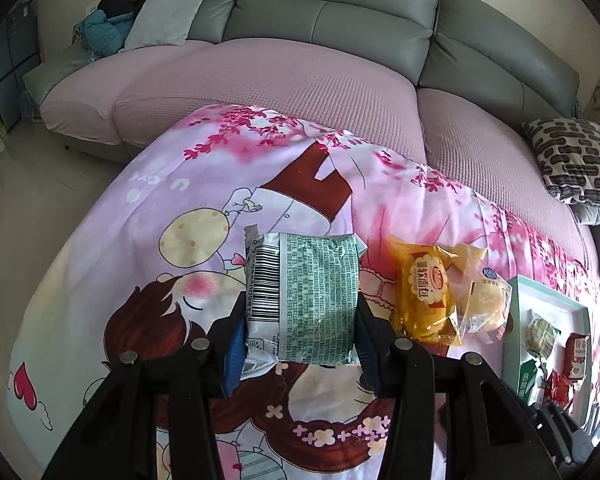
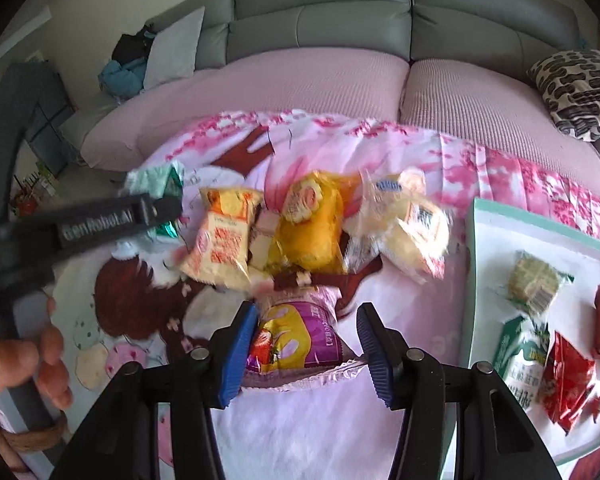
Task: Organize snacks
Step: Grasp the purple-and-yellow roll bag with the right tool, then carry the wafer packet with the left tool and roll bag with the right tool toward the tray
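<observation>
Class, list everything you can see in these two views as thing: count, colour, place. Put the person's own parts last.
Snack packet: one, green-and-white, clamped in the left gripper.
Purple packet: one, purple, between the right gripper's fingers.
Orange packet: one, orange-and-cream, on the cloth.
Bread packet: one, yellow, on the cloth.
Clear-wrapped buns: apparently two, pale yellow, right of the bread packet.
Box: one, white with a teal rim, far right, holding green and red packets.
Cloth: one, pink cartoon print, under the snacks.
Sofa: one, grey with pink seat covers, behind.
Patterned cushion: one, black-and-white, on the sofa.
Left gripper: one, black, blue pads.
Right gripper: one, black, blue pads.
Hand: one, lower left.
</observation>
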A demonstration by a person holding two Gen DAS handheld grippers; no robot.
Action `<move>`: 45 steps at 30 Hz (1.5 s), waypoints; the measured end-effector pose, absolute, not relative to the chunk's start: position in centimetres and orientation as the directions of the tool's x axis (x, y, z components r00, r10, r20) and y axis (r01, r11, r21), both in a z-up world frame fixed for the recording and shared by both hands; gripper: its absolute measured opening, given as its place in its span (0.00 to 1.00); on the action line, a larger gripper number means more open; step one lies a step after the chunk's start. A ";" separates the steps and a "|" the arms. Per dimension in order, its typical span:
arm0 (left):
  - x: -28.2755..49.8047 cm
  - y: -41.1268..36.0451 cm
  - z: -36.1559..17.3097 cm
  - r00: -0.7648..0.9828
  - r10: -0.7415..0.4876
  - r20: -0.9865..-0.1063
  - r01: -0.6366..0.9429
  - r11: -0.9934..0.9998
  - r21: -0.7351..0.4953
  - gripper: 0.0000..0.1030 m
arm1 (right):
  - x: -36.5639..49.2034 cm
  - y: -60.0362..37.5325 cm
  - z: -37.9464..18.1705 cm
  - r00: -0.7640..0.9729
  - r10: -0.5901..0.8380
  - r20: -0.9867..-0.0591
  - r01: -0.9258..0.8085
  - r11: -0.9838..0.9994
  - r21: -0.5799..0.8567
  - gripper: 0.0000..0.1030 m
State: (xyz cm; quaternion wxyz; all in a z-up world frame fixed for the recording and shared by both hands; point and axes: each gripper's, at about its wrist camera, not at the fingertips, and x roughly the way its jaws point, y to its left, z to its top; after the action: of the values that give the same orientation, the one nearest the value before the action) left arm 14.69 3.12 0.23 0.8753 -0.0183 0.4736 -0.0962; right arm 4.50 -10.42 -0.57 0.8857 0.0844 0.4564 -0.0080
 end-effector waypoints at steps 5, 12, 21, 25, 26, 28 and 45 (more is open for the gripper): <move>14.5 2.5 -0.3 0.503 -0.180 -0.845 0.171 0.980 -0.107 0.48 | 4.0 -10.3 -2.6 0.521 0.068 -0.851 0.088 0.987 0.133 0.51; 14.7 2.5 -1.5 0.461 -0.168 -0.871 0.168 0.981 -0.100 0.48 | 4.5 -10.2 -4.6 0.478 0.077 -0.875 0.084 0.988 0.133 0.50; 14.8 2.2 -1.9 0.447 -0.167 -0.879 0.176 0.980 -0.097 0.48 | 5.4 -9.3 -5.4 0.472 0.077 -0.878 0.060 0.991 0.120 0.52; 14.9 2.3 -2.1 0.443 -0.163 -0.882 0.171 0.981 -0.095 0.48 | 5.9 -8.7 -5.9 0.469 0.031 -0.883 0.056 0.996 0.064 0.53; 14.9 2.3 -2.1 0.442 -0.162 -0.882 0.171 0.981 -0.095 0.48 | 6.0 -8.5 -5.9 0.472 0.022 -0.881 0.055 0.997 0.055 0.53; 15.0 2.3 -2.2 0.440 -0.161 -0.884 0.171 0.981 -0.094 0.48 | 6.0 -8.4 -6.0 0.475 0.007 -0.880 0.052 0.998 0.036 0.51; 14.2 2.0 0.0 0.501 -0.172 -0.848 0.189 0.978 -0.086 0.48 | 3.9 -9.4 -1.8 0.562 0.011 -0.827 0.068 0.996 0.060 0.41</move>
State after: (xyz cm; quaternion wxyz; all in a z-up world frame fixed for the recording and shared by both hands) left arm 14.22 1.97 0.05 0.8662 0.0088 0.4887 -0.1040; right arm 3.88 -9.39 -1.81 0.8827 0.0424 0.4677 -0.0163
